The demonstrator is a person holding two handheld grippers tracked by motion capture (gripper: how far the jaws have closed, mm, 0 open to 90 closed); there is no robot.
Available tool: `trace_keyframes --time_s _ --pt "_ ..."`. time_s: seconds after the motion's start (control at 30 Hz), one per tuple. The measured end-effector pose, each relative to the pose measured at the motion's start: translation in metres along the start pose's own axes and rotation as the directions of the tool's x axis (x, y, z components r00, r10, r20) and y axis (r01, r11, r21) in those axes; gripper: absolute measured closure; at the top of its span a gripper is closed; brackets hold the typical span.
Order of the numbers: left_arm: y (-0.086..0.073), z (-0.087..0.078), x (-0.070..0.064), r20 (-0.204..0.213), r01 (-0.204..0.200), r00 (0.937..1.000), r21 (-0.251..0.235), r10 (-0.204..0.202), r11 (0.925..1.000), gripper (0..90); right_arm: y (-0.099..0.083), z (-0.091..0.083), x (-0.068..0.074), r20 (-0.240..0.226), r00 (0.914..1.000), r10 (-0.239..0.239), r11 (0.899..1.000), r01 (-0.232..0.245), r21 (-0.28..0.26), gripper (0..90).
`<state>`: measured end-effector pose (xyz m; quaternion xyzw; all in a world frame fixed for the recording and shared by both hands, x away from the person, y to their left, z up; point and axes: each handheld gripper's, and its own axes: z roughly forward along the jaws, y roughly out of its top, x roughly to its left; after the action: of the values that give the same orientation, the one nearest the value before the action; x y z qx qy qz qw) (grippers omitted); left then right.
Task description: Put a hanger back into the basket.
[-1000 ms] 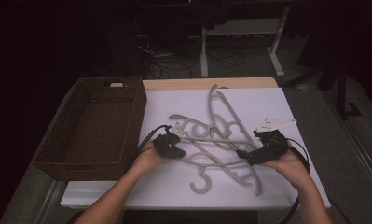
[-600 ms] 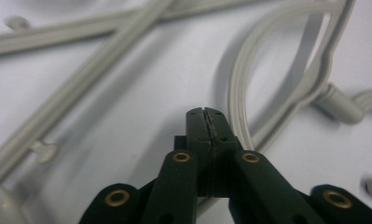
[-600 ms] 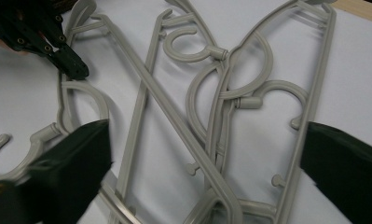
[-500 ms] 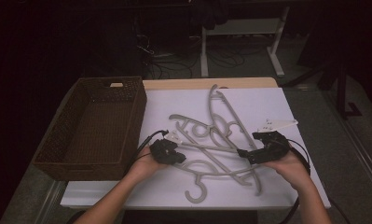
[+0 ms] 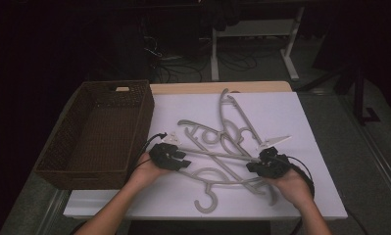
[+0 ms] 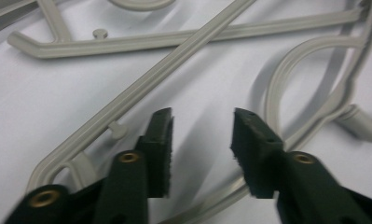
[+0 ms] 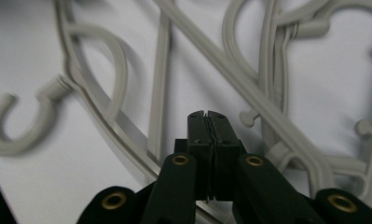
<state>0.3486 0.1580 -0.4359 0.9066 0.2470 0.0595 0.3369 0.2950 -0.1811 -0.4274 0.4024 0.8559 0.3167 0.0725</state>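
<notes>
Since the earlier frames, the nearest hanger (image 5: pixel 217 182) is seen shifted toward the table's near edge, its hook now close to the front rim, and the left gripper (image 5: pixel 169 157) is seen drawn slightly nearer the person.

High view: a pile of grey plastic hangers (image 5: pixel 222 142) is seen spread on the white table top (image 5: pixel 301 117), between the two grippers. The left gripper is placed at the pile's left end, just beside a wicker basket (image 5: pixel 92 132). The right gripper (image 5: pixel 267 165) is placed at the pile's right end, touching the hanger bars. Each gripper is held by a hand, with forearms entering from the bottom.

Left gripper view: the jaws of the left gripper (image 6: pixel 201 140) are seen parted by a moderate gap, with only white surface between the pads. A long hanger bar (image 6: pixel 141 88) is seen just left of the left pad, running diagonally away ahead. A curved hanger loop (image 6: pixel 286 79) is seen ahead and right of the right pad.

Right gripper view: the right gripper (image 7: pixel 207 116) is seen pressed fully together, pad against pad, with nothing visible between them. A hanger bar (image 7: pixel 160 79) is seen straight ahead of the tips; a hook (image 7: pixel 20 126) is seen far to the left.
</notes>
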Motion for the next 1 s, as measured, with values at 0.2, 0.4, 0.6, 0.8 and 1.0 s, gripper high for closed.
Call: trace_keyframes --time_s 0.2,0.4,0.6,0.8,1.0 --pt "-0.002 0.011 0.000 0.029 -0.022 0.9994 0.087 0.020 0.9960 85.5 -0.002 0.005 -0.001 0.059 0.9982 -0.003 0.998 -0.001 0.064 89.3" --pt "-0.001 0.012 -0.003 0.083 -0.025 0.9964 0.109 0.016 0.9937 89.9 -0.003 0.003 -0.008 0.145 0.9894 -0.011 0.997 0.000 0.074 89.4" --pt "0.000 0.012 -0.015 0.176 -0.077 0.9831 0.149 0.050 0.9859 89.9 -0.001 0.000 -0.017 0.160 0.9871 0.006 0.999 -0.014 0.044 89.4" --pt "0.001 0.009 -0.026 0.237 -0.151 0.9643 0.128 0.118 0.9802 80.0 0.001 0.000 -0.021 0.171 0.9852 0.006 0.999 -0.012 0.032 89.4" --pt "0.000 -0.001 -0.029 0.267 -0.187 0.9499 0.071 0.162 0.9798 59.1 -0.001 -0.005 -0.023 0.139 0.9900 0.020 1.000 -0.019 -0.014 84.8"
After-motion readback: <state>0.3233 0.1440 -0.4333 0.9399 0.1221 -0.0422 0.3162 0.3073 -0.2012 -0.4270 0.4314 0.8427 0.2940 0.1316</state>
